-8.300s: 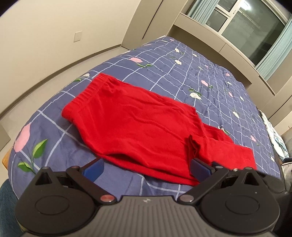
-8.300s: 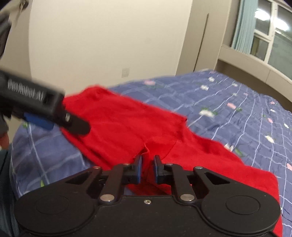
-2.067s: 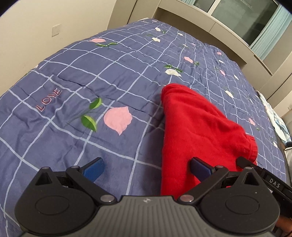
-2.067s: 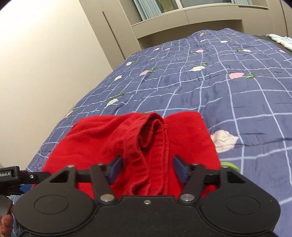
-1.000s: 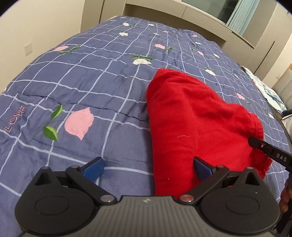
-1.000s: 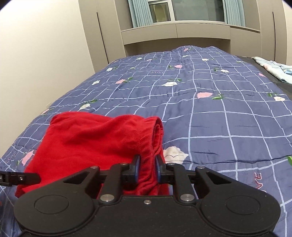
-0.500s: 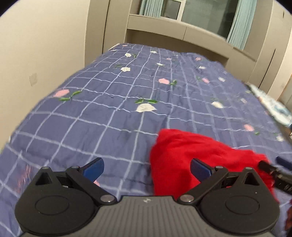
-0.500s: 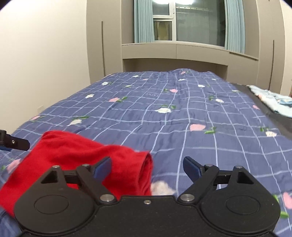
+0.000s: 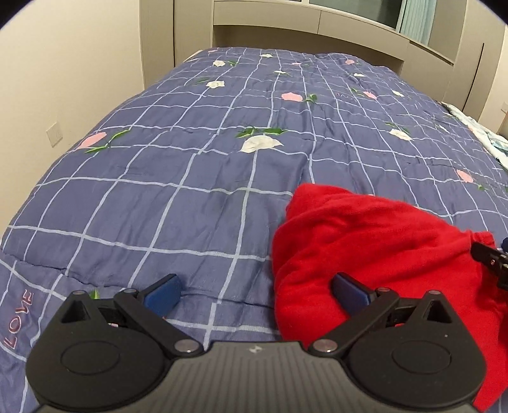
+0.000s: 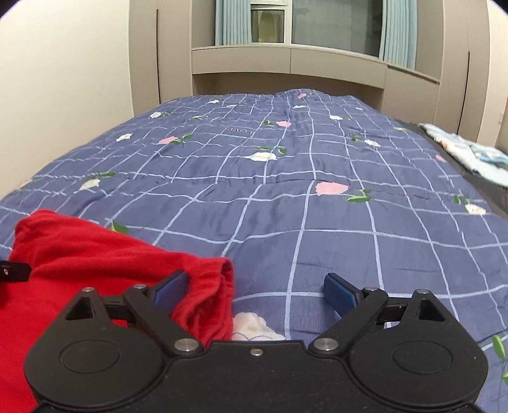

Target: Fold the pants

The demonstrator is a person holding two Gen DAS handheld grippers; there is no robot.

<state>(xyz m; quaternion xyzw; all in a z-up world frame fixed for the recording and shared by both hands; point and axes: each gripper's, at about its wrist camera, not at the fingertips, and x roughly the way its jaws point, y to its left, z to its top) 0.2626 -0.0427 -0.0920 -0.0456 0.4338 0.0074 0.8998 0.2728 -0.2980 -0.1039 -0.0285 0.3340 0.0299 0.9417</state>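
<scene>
The red pants (image 9: 374,251) lie folded into a compact bundle on the blue checked bedspread (image 9: 197,165). In the left wrist view they sit at the lower right, behind my open, empty left gripper (image 9: 255,290). In the right wrist view the pants (image 10: 95,260) lie at the lower left, with the waistband edge by the left finger of my open, empty right gripper (image 10: 255,290). The right gripper's tip shows at the far right of the left wrist view (image 9: 490,257).
The bed runs ahead to beige built-in cabinets (image 10: 285,60) and a curtained window (image 10: 298,22). A wall (image 9: 63,79) borders the bed's left side. A light blue cloth (image 10: 470,155) lies at the bed's right edge.
My right gripper was shut on the pants' waistband a second ago; it has opened and let go. Both grippers have lifted and tilted up. The pants rest folded on the bed.
</scene>
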